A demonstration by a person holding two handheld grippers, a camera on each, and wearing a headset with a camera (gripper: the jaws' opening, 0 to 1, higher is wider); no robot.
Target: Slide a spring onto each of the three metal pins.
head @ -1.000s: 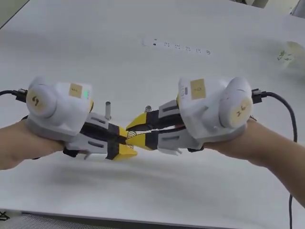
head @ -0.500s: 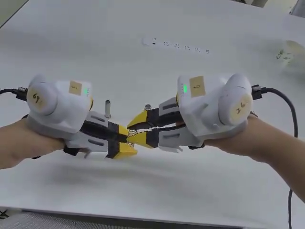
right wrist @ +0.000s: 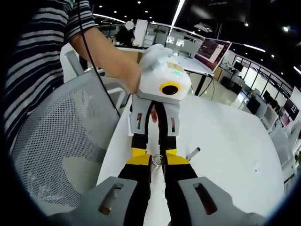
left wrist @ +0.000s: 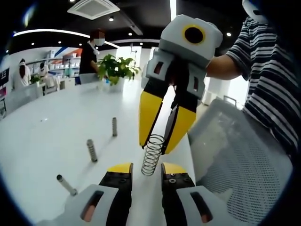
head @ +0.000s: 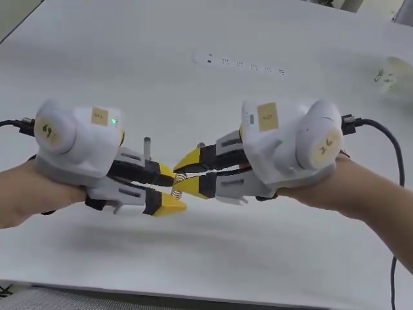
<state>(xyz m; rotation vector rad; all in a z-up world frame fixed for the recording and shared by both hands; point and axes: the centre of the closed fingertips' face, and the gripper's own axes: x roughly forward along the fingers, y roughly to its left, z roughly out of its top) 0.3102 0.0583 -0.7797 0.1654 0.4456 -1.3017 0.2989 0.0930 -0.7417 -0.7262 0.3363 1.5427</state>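
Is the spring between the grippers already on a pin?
No, the spring sits at the right gripper's jaws, apart from the pins.

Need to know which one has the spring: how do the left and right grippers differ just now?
The right gripper has its jaws nearly closed, while the left gripper has its jaws clearly apart. The right gripper pinches one end of the spring; the left gripper only straddles the other end, and contact there is unclear. Both are yellow-tipped and meet nose to nose.
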